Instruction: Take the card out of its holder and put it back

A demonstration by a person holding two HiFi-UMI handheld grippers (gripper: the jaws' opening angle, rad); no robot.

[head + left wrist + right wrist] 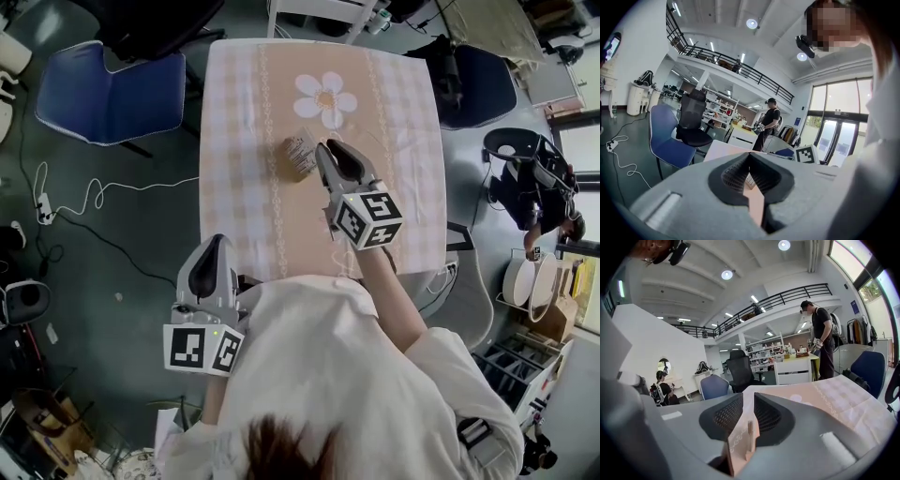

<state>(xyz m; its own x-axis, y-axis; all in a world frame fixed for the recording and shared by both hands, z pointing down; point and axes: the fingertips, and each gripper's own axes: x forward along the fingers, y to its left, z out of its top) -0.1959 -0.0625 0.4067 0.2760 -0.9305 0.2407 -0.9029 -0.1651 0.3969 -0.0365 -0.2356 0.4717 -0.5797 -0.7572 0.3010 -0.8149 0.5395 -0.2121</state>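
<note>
A small wooden card holder (296,165) stands on the pink checked table (242,112), just below a daisy print (324,97). A white printed card (301,147) sits in it. My right gripper (322,146) lies over the table with its tips just right of the holder, apart from the card. In the right gripper view its jaws (748,397) show a narrow gap with nothing gripped, and a wooden upright of the holder (749,433) shows through it. My left gripper (217,240) hangs at the table's near left edge, its jaws (749,155) shut and empty.
A blue chair (112,98) stands left of the table and a dark chair (478,82) to its right. A white cable (75,202) runs over the floor on the left. A person (822,338) stands by a white desk (797,370) in the background.
</note>
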